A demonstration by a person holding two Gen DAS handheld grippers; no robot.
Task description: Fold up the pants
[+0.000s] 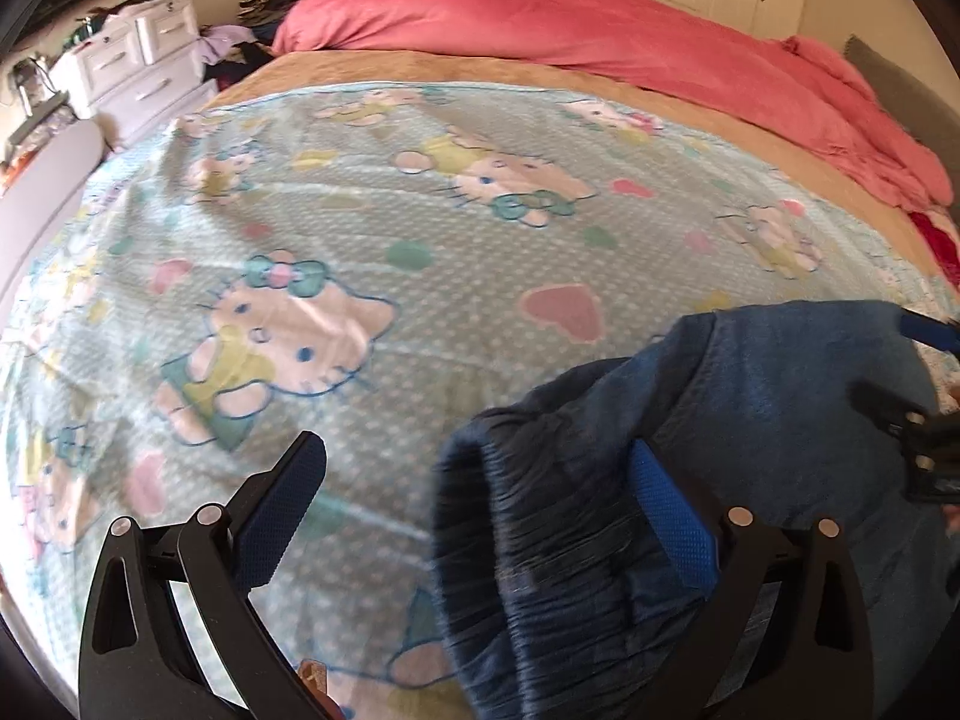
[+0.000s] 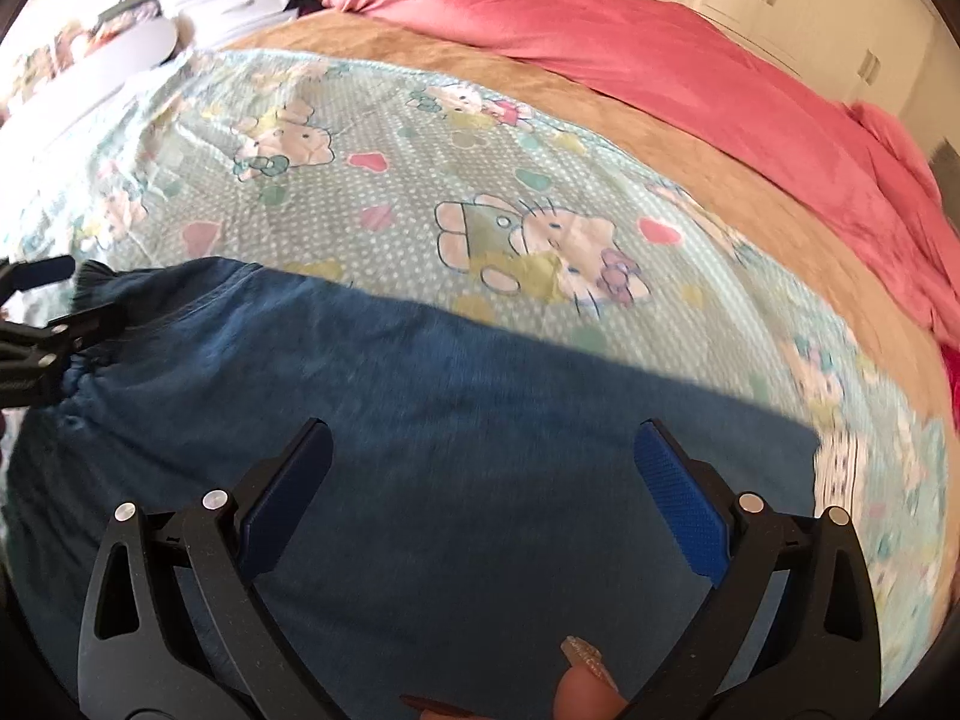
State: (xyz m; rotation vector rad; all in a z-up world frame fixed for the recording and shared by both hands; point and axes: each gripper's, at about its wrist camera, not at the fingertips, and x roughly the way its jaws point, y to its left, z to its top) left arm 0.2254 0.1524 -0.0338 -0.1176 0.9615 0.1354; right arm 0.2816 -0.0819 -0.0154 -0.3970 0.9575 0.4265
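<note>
On the near half of the bed, just ahead of both tools, the blue pants (image 2: 420,420) lie spread over a cartoon-cat blanket (image 1: 420,240), with a tan blanket (image 2: 540,102) and a heaped pink duvet (image 1: 600,30) beyond. The left gripper (image 1: 480,510) stands wide, its fingers well apart. The gathered waistband (image 1: 540,540) lies between them and runs under the right-hand finger, so the tool seems set to close on that edge, though nothing is pinched yet.

The right gripper (image 2: 483,498) is also spread wide and hangs over the flat middle of the pants, holding nothing. A fingertip (image 2: 588,696) of the person shows at the bottom edge of its view. From this tool, the waistband sits far to the left, where the other tool shows at the frame's edge; the leg end lies off to the right, squared and flat.

The cloth appears already doubled lengthwise, one leg on the other, which would explain the clean straight edge ahead of the right tool. The next fold probably needs one end carried across to the other. Motion blur hides finer creases.
</note>
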